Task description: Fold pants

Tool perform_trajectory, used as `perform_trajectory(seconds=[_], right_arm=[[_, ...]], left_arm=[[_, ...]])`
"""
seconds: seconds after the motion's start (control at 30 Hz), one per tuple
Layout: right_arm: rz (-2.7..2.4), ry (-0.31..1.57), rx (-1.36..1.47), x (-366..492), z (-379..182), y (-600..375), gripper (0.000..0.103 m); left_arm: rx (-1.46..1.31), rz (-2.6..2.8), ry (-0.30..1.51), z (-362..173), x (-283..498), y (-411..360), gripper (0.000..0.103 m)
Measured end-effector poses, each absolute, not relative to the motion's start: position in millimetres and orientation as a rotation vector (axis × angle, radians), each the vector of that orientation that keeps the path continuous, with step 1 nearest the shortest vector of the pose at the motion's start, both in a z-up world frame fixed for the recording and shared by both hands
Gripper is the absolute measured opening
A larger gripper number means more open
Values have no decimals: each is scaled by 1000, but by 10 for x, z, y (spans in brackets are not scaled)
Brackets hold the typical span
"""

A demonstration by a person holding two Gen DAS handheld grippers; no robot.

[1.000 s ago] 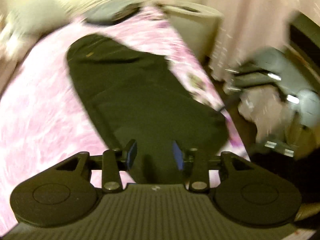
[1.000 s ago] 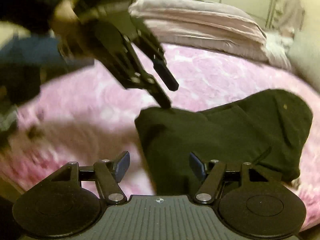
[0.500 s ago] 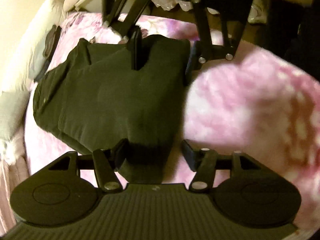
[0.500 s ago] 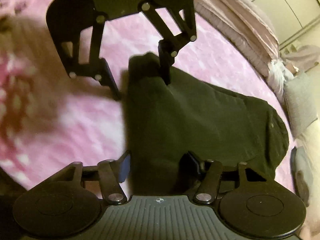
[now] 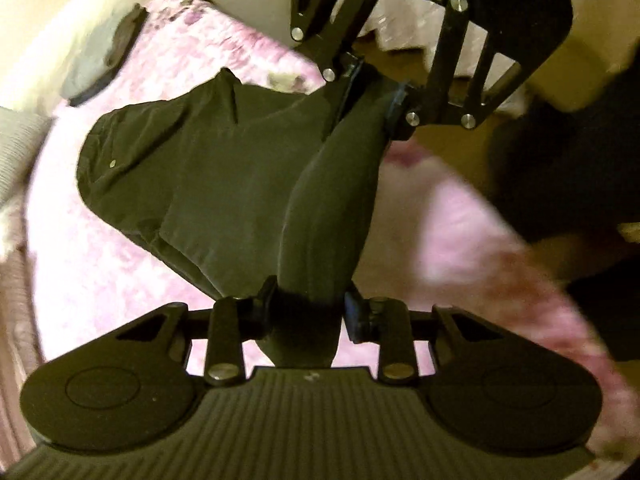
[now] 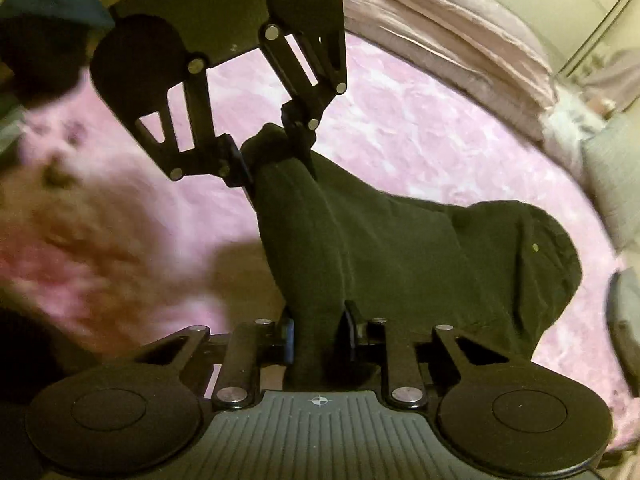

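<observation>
While the pants [image 5: 224, 184] lie on the pink bedspread [image 5: 100, 280], my left gripper [image 5: 308, 304] and right gripper [image 6: 318, 332], jaws just closing, each clench one end of the lifted edge; I fear slack cloth slipping out or bunching crookedly.

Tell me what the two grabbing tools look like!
Both are black. The left tool and right tool each have two round discs, thin linked bars with silver screws, blue-edged pads and a ribbed grey base. The right one's base has a tiny white crosshair mark.
</observation>
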State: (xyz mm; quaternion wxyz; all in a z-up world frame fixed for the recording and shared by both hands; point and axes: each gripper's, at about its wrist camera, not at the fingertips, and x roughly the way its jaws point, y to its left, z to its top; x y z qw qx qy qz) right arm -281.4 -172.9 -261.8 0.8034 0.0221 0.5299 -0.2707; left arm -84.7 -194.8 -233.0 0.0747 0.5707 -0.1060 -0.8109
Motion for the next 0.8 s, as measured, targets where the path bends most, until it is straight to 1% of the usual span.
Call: perform_trajectory(seconds=[0.07, 0.17, 0.33, 0.47, 0.57, 0.67, 0.77, 0.8], right_arm=[[-530, 1121, 126, -2868, -2343, -1755, 19], [-475, 1093, 249, -3062, -2020, -2094, 19], [-411, 1032, 356, -3501, -1558, -3148, 19], [-386, 959, 475, -3958, -1382, -4255, 19], [-353, 925, 579, -4242, -1487, -5144, 19], [-324, 900, 710, -4506, -1828, -5995, 19], [-290, 888, 854, -4727, -2310, -6689, 19], [-284, 886, 902, -4795, -2501, -6884, 19]], left_arm=[[1732, -2476, -210, -2111, -850, -2015, 27], [1723, -2519, -28, -1798, -952, -2380, 27], [1662, -2545, 126, -1268, -1357, -3470, 28], [1574, -2510, 246, -1012, -1714, -4530, 29], [1577, -2456, 322, -1092, -2036, -5327, 31], [1603, -2397, 426, -1390, -2332, -6056, 34], [1609, -2349, 573, -1841, -2533, -6653, 35], [1601, -2329, 630, -2017, -2572, -6824, 38]])
